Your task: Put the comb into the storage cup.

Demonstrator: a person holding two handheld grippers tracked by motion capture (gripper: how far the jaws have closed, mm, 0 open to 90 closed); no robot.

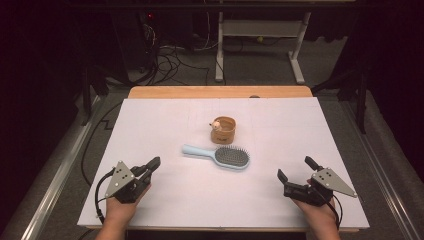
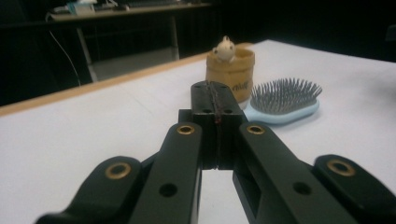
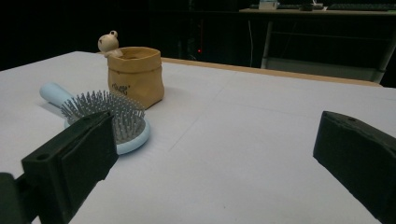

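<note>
A light-blue hairbrush lies bristles up in the middle of the white table, handle toward the left. Just behind it stands a small tan pot with a little pale animal figure on its rim. My left gripper rests at the front left, jaws pressed together with nothing between them; in the left gripper view the gripper points at the pot and brush. At the front right my right gripper stands wide open and empty; its view shows the brush and pot ahead to the left.
The table's wooden far edge borders a dark floor with cables and a white desk frame. A metal rail runs along the left side, another rail along the right.
</note>
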